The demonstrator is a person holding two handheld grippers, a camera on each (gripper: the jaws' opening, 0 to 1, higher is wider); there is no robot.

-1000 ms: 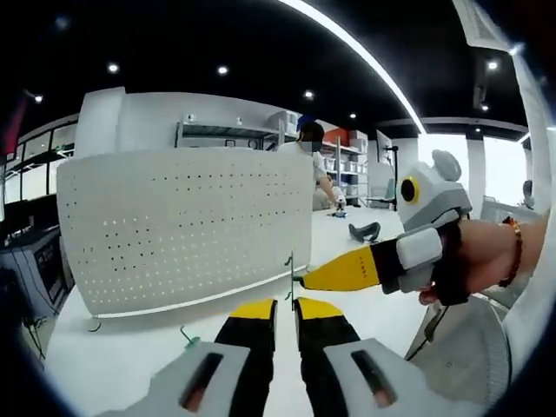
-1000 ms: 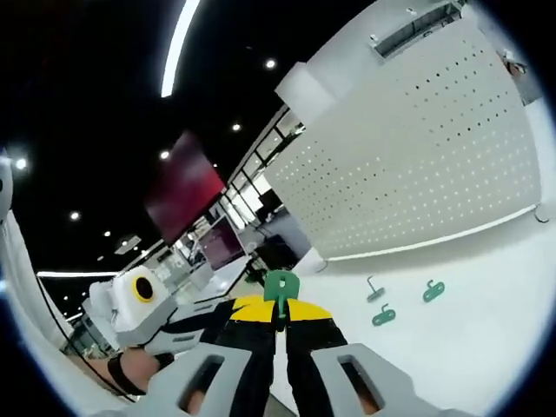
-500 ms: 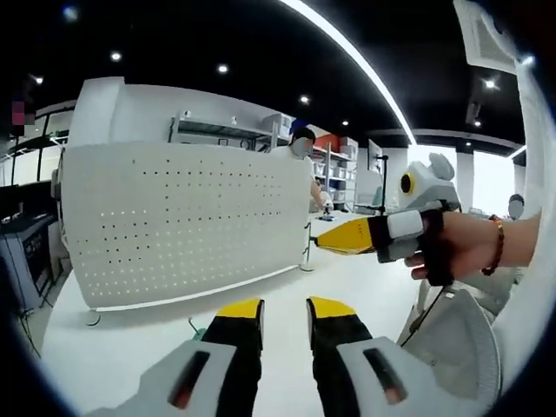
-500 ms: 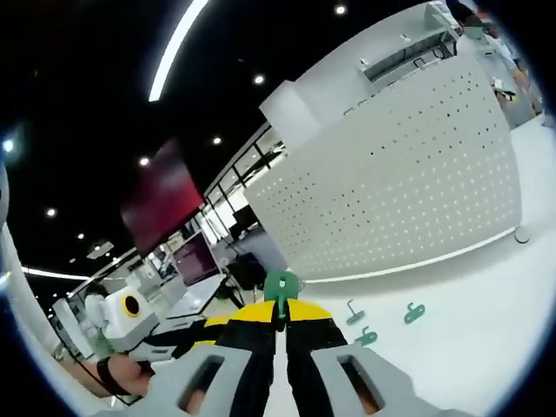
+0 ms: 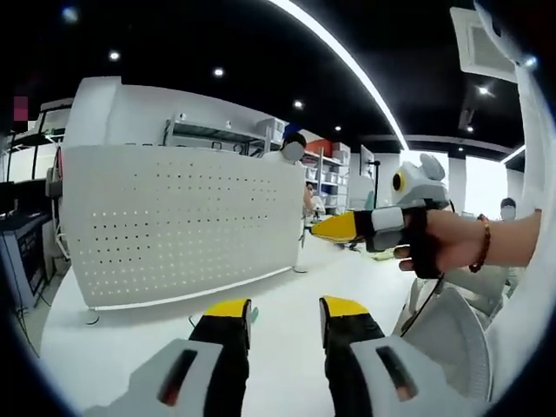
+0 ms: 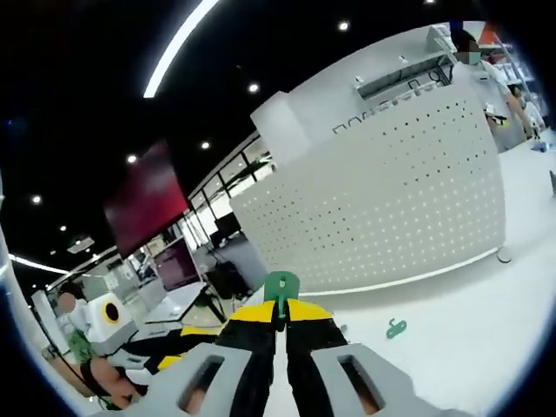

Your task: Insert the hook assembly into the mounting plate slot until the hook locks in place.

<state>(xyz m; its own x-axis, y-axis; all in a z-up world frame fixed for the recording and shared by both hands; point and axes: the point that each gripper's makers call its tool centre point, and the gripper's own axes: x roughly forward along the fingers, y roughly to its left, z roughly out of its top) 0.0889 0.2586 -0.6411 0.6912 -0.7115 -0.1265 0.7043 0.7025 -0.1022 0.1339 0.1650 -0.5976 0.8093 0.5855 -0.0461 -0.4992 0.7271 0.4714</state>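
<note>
The big white metal plate full of little holes [image 5: 178, 230] stands upright along the far side of the white worktop [image 5: 287, 291]. It stretches sideways as a long curved wall, with its bottom edge on the worktop. In the right gripper view the same plate [image 6: 382, 217] now sits nearer the middle of the picture than half a second ago, because the camera has swung.

In the left gripper view, the left tool [image 5: 285, 311] has its two yellow-tipped black jaws wide apart, with nothing between them. The gap was smaller half a second ago, and a second ago the jaws were nearly together. The right tool [image 5: 317, 229] comes in from the right side, held by a hand [image 5: 443, 248] with a bead bracelet. It is up in the air near the right end of the plate, higher than before, with its yellow tip aimed left at the plate.

In the right gripper view, the right tool [image 6: 281, 306] is clenched on a small green plastic hook piece [image 6: 281, 286]. The piece stands straight up out of the jaw tips, long side up and down, with its rounded end on top.

A second small green hook [image 6: 396, 327] lies flat on the worktop in front of the plate. Earlier there were three small pieces in sight there.
</note>
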